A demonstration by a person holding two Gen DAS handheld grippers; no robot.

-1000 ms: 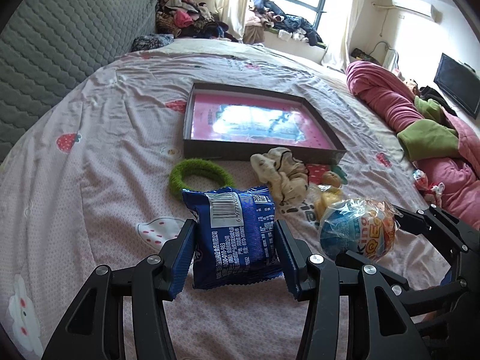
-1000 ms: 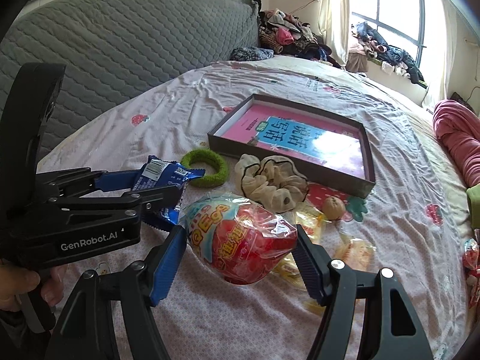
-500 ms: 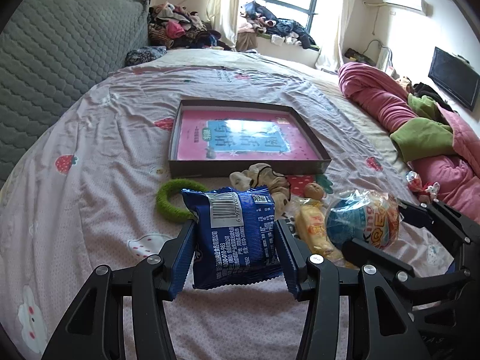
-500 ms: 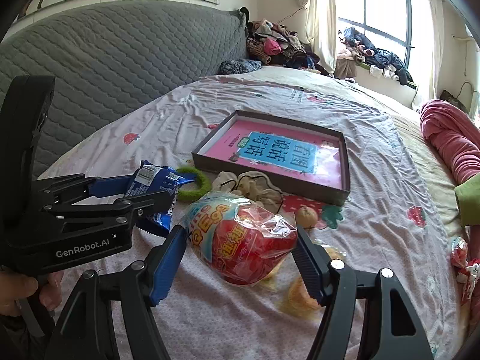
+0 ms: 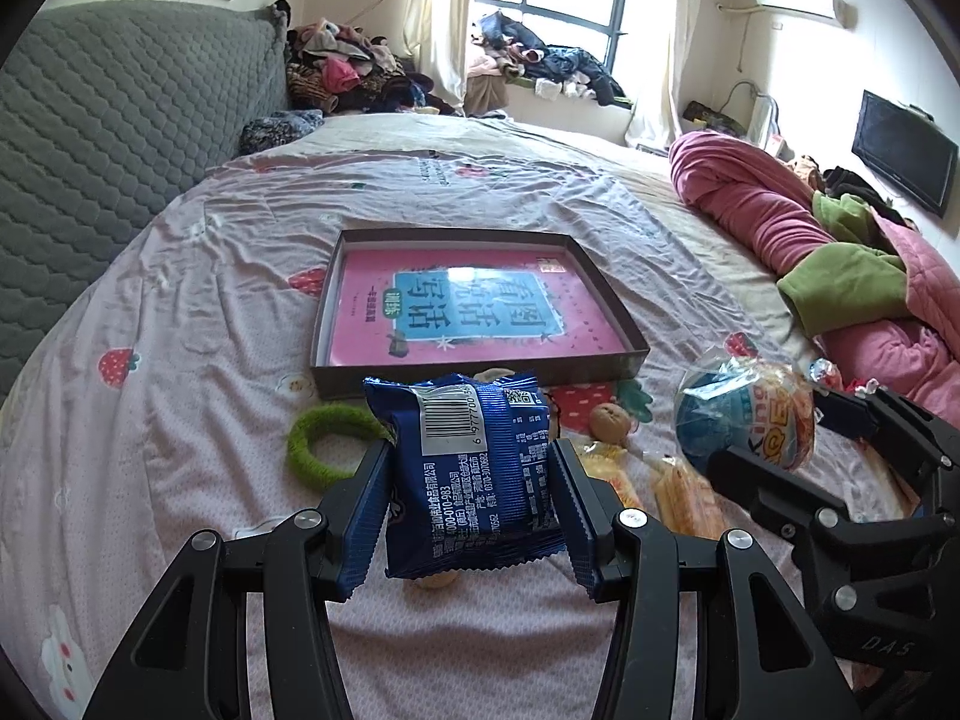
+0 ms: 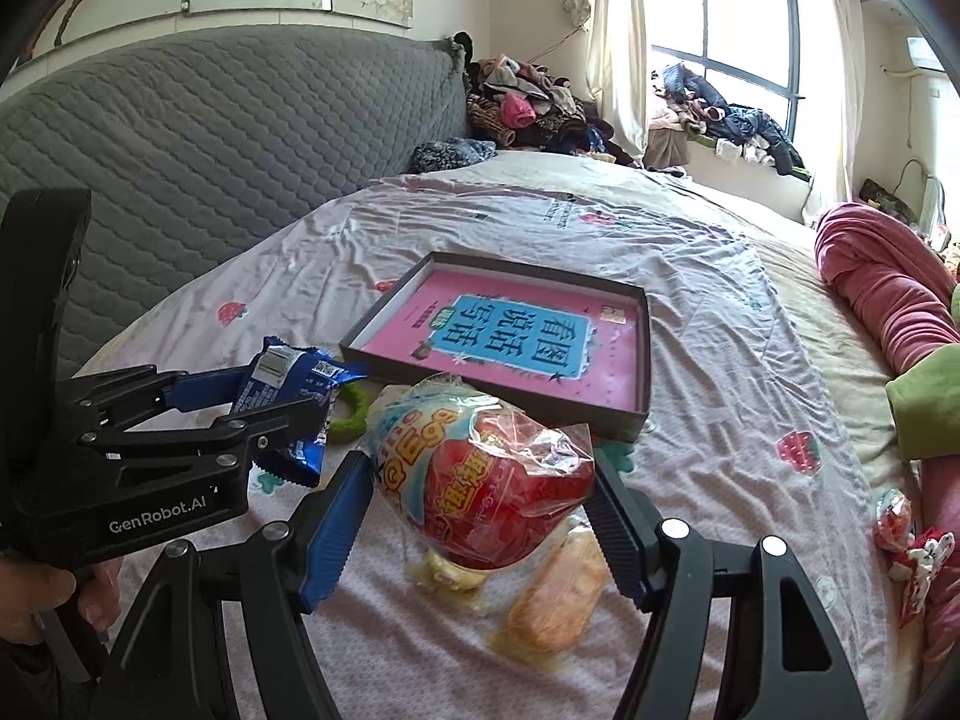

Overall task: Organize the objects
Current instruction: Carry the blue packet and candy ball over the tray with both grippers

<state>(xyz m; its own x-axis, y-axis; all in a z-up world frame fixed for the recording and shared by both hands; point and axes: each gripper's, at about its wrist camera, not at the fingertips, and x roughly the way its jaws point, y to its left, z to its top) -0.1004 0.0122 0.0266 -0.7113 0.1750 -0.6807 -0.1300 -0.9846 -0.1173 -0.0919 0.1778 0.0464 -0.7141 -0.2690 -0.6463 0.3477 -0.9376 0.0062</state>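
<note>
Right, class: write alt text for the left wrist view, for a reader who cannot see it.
The left gripper holds a blue snack packet above a bed, facing a shallow box with a pink book inside. To its right, the right gripper holds a wrapped toy egg; a green ring lies on the sheet.

Glossy crinkled foil on blue snack packet (image 5: 468,474); shiny clear film round toy egg (image 6: 486,480); fuzzy green ring (image 5: 327,441); matt wrinkled cotton bedsheet (image 5: 180,360).

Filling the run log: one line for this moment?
left tongs: shut on blue snack packet | right tongs: shut on toy egg | box lid: ahead
</note>
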